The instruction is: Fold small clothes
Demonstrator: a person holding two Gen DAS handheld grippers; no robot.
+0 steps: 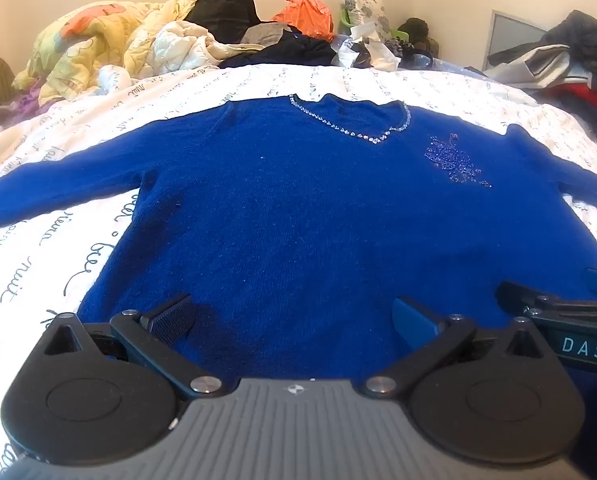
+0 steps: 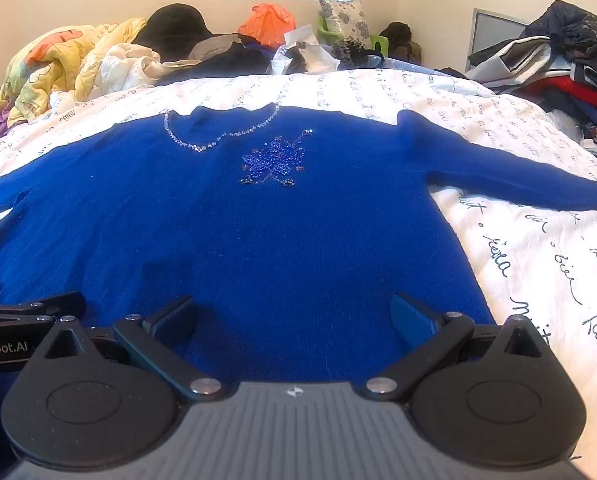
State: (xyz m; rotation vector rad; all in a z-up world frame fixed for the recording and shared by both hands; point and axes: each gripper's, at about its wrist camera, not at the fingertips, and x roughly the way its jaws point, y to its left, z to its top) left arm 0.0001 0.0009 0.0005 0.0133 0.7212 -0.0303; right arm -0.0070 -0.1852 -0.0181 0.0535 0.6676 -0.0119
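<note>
A bright blue knit sweater (image 1: 298,208) lies flat, front up, on a white bedsheet (image 1: 98,128) printed with script, both sleeves spread out sideways. Its neckline carries a line of rhinestones (image 2: 218,136), and a beaded flower (image 2: 274,160) sits on the chest. My left gripper (image 1: 294,314) hovers over the sweater's lower hem, left of centre, open with nothing between its fingers. My right gripper (image 2: 294,314) hovers over the hem further right, open and empty too. Each gripper's edge shows in the other's view.
Crumpled quilts (image 1: 98,40), dark clothes (image 1: 282,50) and an orange plastic bag (image 1: 306,14) are heaped at the far side of the bed. More clothing is piled on the right (image 2: 558,64). Bare sheet (image 2: 538,240) lies beside the sweater's right flank.
</note>
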